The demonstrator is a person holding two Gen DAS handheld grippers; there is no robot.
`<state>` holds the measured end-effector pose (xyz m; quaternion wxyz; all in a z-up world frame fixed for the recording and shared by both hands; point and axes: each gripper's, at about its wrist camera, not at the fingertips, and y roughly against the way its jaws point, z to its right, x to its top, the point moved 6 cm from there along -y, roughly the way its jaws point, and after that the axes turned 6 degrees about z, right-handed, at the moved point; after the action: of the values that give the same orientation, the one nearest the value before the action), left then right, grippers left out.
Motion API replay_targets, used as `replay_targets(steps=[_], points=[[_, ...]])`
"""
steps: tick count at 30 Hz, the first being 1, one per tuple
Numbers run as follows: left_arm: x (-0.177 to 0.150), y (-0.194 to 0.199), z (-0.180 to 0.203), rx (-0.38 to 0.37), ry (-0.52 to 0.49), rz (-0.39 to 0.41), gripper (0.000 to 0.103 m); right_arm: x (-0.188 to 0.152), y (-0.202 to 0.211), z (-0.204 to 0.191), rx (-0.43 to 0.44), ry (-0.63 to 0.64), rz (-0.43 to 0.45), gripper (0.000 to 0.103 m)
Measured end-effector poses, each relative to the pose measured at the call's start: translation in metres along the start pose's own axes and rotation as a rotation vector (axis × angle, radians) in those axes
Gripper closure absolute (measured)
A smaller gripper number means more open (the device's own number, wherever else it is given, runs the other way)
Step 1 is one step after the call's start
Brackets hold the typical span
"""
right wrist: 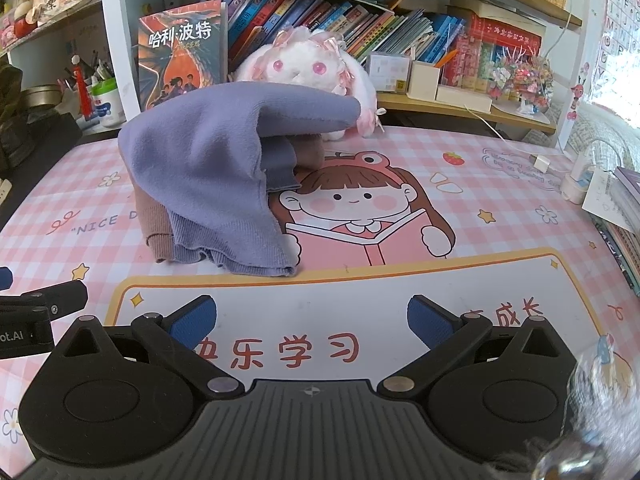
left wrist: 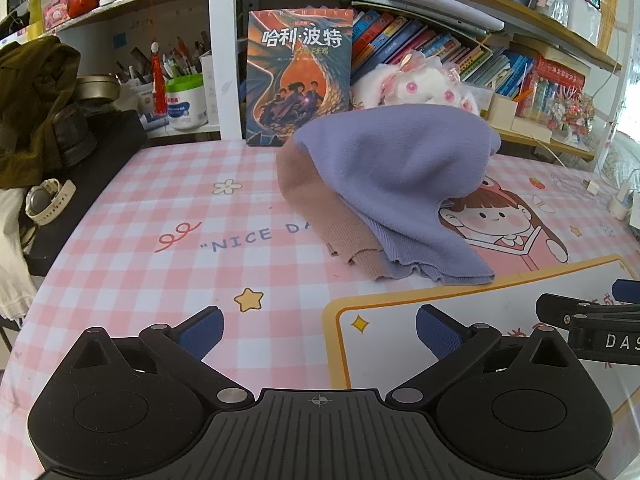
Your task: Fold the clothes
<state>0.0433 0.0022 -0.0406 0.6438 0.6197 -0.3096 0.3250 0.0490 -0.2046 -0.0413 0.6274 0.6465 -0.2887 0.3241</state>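
Observation:
A purple knit garment [left wrist: 396, 184] lies bunched in a heap on the pink checked desk mat [left wrist: 140, 248], with a brown knit piece [left wrist: 320, 208] under its left side. Both show in the right wrist view, purple [right wrist: 208, 176] over brown [right wrist: 154, 216]. My left gripper [left wrist: 320, 332] is open and empty, well short of the heap's near hem. My right gripper [right wrist: 312, 324] is open and empty, also short of the heap and to its right. The right gripper's finger shows at the left view's edge [left wrist: 592, 316].
A book [left wrist: 298, 76] stands behind the heap, with a white plush rabbit [right wrist: 304, 68] beside it. Bookshelves line the back. A watch [left wrist: 46, 200] and dark clothing [left wrist: 32, 100] lie at the left. A charger and cables [right wrist: 576, 180] and stacked books [right wrist: 624, 216] sit at the right.

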Motion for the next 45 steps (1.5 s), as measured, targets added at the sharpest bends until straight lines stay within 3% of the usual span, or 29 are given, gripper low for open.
replay_targets(steps=[25, 33, 45], points=[[0.0, -0.005, -0.01, -0.024, 0.002, -0.011, 0.0, 0.0, -0.004, -0.009, -0.017, -0.001, -0.013, 0.0], [-0.001, -0.007, -0.014, -0.078, 0.007, -0.019, 0.0, 0.0, -0.006, -0.016, -0.027, -0.011, -0.021, 0.0], [0.001, -0.02, 0.012, -0.12, -0.026, -0.036, 0.0, -0.012, -0.012, -0.007, -0.019, -0.068, -0.055, 0.0]])
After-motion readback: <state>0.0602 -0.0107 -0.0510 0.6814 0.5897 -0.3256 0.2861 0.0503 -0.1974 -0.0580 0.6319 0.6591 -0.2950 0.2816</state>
